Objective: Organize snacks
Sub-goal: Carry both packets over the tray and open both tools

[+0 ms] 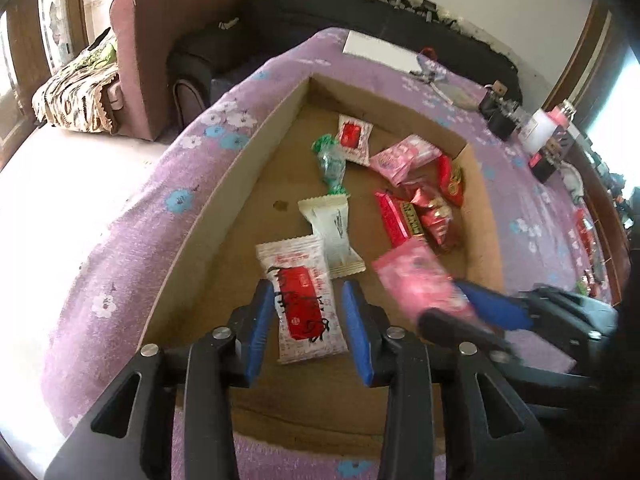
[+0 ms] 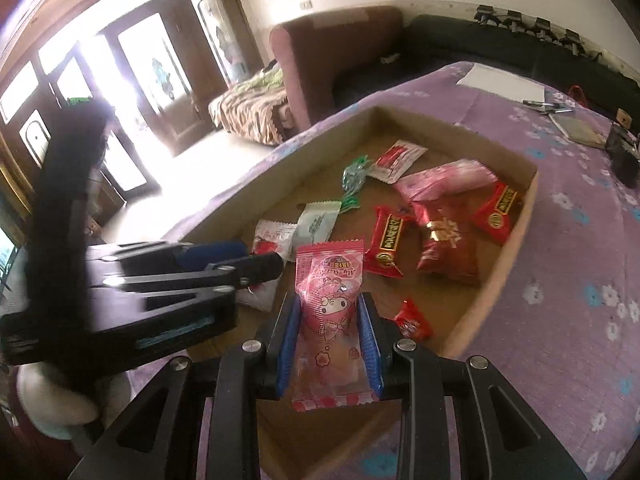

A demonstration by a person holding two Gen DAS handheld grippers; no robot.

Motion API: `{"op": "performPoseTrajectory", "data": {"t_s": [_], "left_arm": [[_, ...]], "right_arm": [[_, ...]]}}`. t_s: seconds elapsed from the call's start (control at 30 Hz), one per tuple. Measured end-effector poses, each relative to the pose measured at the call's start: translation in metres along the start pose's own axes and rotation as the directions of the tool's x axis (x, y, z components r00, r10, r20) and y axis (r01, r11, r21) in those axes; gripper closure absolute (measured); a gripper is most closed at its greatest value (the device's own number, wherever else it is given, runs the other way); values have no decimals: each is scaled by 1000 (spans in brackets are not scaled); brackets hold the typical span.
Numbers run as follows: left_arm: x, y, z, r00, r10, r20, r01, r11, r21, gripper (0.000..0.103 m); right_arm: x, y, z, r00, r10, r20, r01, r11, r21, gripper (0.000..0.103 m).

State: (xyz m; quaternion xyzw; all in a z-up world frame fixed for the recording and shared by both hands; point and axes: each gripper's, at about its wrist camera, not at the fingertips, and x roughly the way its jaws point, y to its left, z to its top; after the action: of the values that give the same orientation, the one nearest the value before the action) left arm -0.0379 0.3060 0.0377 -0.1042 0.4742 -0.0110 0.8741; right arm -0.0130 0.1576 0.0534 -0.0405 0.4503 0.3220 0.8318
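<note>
A shallow cardboard tray on a purple flowered cloth holds several snack packets. My left gripper is open, its blue fingers on either side of a white and red packet lying on the tray floor. My right gripper is shut on a pink cartoon packet and holds it over the tray's near end; it shows blurred in the left wrist view. Further in lie a white packet, a green candy, red packets and another pink packet.
The tray sits on a table with a white sheet, pens and dark small items at the far side. A brown sofa and a black sofa stand beyond. A small red candy lies near the tray's right wall.
</note>
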Motion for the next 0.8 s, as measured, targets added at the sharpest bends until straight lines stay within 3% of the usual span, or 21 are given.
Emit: {"op": "performPoseTrajectory", "data": {"t_s": [0.1, 0.27, 0.4, 0.5, 0.73, 0.8], "left_arm": [[-13, 5, 1, 999, -19, 40, 20, 1000, -22, 57], [-28, 10, 2, 995, -50, 92, 56, 997, -56, 57], [-30, 5, 1, 994, -47, 97, 52, 997, -50, 57], [-34, 0, -1, 993, -67, 93, 73, 996, -54, 57], [-51, -24, -8, 984, -138, 113, 141, 990, -24, 57], [-51, -35, -9, 983, -149, 102, 150, 989, -3, 52]], "right_arm": [[7, 3, -1, 1000, 10, -15, -11, 1000, -10, 73], [6, 9, -3, 1000, -11, 0, 11, 999, -39, 72], [-8, 12, -4, 999, -22, 38, 24, 998, -54, 61], [-22, 9, -6, 997, -29, 67, 32, 998, -46, 60], [-62, -29, -22, 987, -58, 152, 42, 994, 101, 52], [-72, -45, -31, 983, -70, 167, 44, 986, 159, 52]]}}
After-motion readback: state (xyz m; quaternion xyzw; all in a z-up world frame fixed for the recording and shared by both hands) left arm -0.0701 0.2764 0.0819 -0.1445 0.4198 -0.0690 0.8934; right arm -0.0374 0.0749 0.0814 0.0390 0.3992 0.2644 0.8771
